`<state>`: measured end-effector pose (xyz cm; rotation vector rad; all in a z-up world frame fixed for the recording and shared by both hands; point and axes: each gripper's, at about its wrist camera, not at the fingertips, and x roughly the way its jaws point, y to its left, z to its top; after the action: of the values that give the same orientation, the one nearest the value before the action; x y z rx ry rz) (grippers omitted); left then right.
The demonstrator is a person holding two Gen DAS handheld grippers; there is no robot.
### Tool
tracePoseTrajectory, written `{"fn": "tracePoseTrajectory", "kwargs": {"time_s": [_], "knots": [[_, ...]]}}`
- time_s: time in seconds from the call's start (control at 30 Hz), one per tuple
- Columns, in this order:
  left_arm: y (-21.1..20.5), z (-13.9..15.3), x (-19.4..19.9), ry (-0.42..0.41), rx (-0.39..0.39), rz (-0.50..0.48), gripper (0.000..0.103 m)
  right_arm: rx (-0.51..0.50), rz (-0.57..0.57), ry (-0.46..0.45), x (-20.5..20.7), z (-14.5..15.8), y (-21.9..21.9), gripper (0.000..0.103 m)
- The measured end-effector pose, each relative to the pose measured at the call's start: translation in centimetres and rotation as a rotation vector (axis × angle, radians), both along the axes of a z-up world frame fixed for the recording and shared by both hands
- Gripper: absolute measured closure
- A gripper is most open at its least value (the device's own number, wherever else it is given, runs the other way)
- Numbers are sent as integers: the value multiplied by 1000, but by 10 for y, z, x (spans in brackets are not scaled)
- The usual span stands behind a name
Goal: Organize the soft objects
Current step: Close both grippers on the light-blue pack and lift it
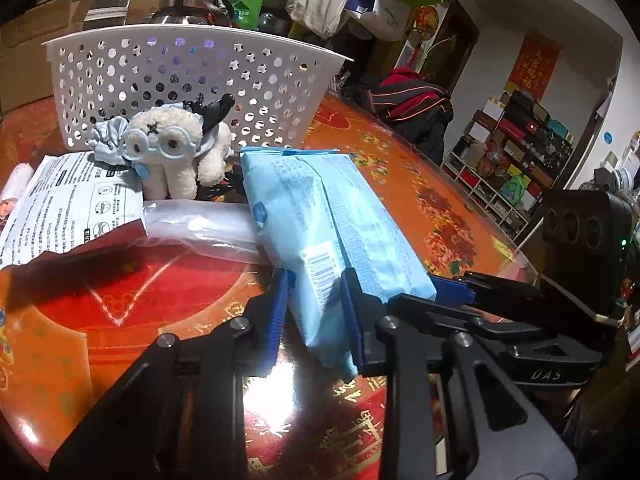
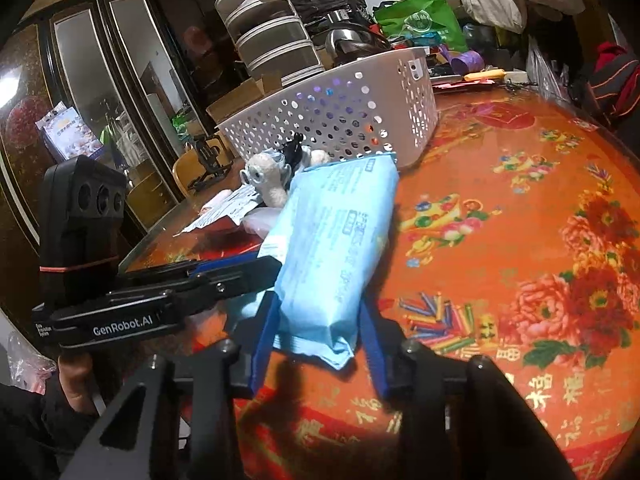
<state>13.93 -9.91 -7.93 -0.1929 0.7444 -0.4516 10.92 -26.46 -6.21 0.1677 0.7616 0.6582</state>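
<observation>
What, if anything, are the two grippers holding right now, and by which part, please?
Both hold the light blue soft pack. The left gripper and the right gripper each have their jaws closed on its near end, side by side.

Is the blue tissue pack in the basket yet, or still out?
Out. The blue tissue pack lies on the table in front of the white basket, with both grippers clamped on its near end.

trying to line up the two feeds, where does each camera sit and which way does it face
Left wrist: on the left claw, looking forward and down at the blue pack it pinches, basket behind; the right claw shows at right.
Right wrist: on the right claw, gripping the same blue pack; the left claw and a hand show at left.
Shared: pack, basket, plush toy, table.
</observation>
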Motion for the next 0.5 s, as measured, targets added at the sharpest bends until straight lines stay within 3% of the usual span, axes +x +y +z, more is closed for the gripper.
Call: {"fn": "tracePoseTrajectory", "kwargs": {"time_s": [0.17,0.3,0.5], "knots": [[-8,4,-6,-39,34,11,86,-34,-17,-34,-6,2,6,71],[-5,9,-9,-62,23,28,88,-75,-20,-82,-13,11,17,77],[7,31,-21,-125,13,57,89,-85,-14,-154,-19,32,29,79]]}}
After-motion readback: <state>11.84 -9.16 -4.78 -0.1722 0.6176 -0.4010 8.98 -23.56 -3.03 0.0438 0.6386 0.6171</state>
